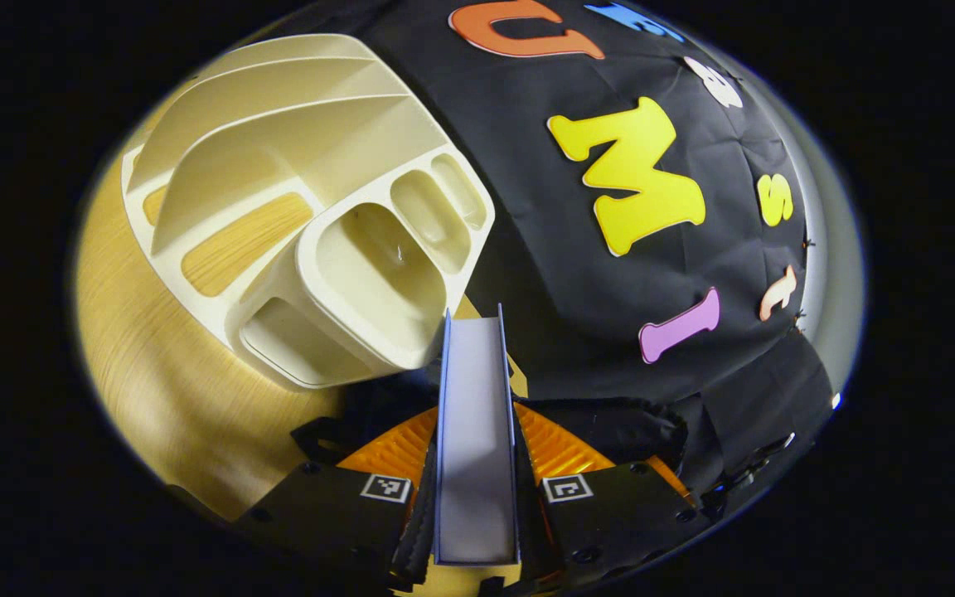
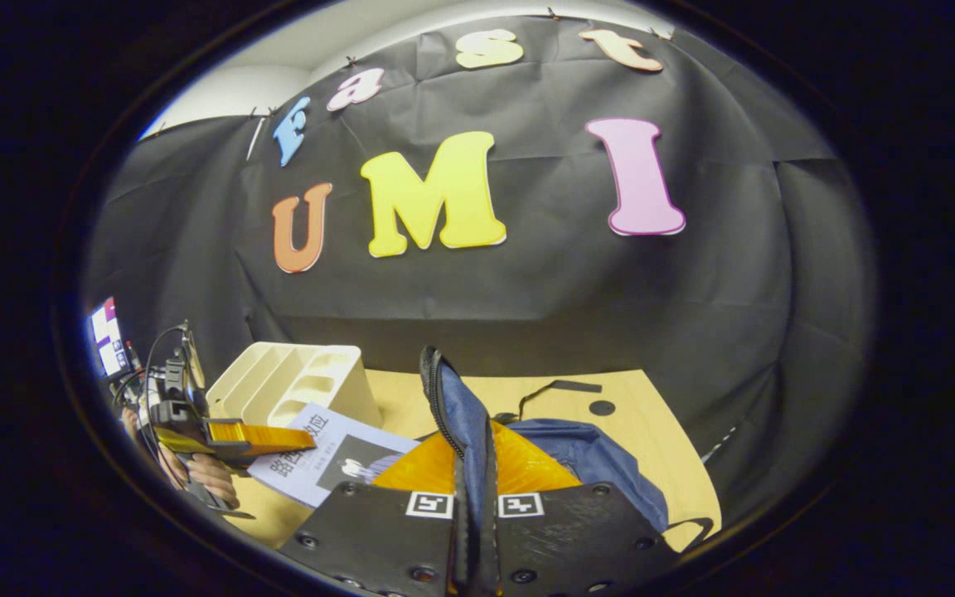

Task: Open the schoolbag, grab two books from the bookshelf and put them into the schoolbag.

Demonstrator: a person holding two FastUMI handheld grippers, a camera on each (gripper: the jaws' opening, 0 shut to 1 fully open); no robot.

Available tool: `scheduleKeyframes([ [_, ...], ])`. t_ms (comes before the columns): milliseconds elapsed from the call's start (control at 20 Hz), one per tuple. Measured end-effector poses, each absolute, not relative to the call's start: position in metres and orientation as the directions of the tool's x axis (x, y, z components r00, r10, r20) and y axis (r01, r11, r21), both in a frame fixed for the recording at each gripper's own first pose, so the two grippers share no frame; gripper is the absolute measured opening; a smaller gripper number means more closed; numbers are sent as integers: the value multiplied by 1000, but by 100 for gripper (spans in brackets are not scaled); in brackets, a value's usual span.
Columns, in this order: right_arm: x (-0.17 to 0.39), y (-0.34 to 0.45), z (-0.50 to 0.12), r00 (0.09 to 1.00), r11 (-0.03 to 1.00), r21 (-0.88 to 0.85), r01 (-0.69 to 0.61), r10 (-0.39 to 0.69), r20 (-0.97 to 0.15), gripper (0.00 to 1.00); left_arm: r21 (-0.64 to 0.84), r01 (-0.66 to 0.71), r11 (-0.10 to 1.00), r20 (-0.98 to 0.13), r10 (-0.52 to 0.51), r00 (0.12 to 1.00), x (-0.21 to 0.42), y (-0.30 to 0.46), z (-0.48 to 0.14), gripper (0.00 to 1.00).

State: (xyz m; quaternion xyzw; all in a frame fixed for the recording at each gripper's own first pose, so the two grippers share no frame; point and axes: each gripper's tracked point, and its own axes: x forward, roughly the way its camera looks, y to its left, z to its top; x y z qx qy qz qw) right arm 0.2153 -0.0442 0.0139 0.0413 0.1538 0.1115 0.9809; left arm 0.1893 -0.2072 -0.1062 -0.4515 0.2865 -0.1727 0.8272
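**Book lifted from emptied shelf as bag is held open**

A book [image 1: 476, 439] is seen edge-on at the lower centre of the left gripper view, clamped between the two fingers of the left gripper [image 1: 477, 497] — the fingers are pressed against its covers from either side. Behind it, in the upper left of that frame, the cream bookshelf [image 1: 303, 207] is shown on the wooden table [image 1: 154, 390], and no books can be made out in its slots; whether another book has already gone into the bag cannot be told.

In the right gripper view, the same book [image 2: 332, 456] is seen at lower left, held flat-on by the left gripper [image 2: 229, 439], just in front of the bookshelf [image 2: 295, 381]. A hand [image 2: 204, 477] is visible below that gripper.

At the lower centre of the right gripper view, the rim of the blue schoolbag [image 2: 585, 456] is pinched by the right gripper [image 2: 475, 506], its fingers drawn nearly together on the dark-edged fabric, which is raised upright — the bag appears to be held open by this edge.

The opening step is judged to be done and a book to be in transit; its placing in the bag is not yet done. The book is near the bag but still outside it.
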Motion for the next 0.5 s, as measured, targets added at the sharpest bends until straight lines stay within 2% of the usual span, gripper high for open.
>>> scheduleKeyframes([
  [100, 216, -39, 14, 924, 968, 117, -223, 248, -290, 7, -790, 64, 610, -346, -529, 775, 184, -220, -112, 44],
  [250, 217, -40, 20, 928, 966, 111, -235, 257, -271, 5, -733, 105, 672, -357, -512, 781, 180, -236, -117, 44],
  [450, 216, -44, 33, 937, 966, 100, -238, 255, -240, 7, -718, 128, 684, -352, -515, 781, 188, -265, -127, 45],
  [500, 215, -44, 37, 937, 965, 99, -243, 260, -233, 5, -720, 132, 681, -348, -519, 781, 190, -274, -131, 45],
])
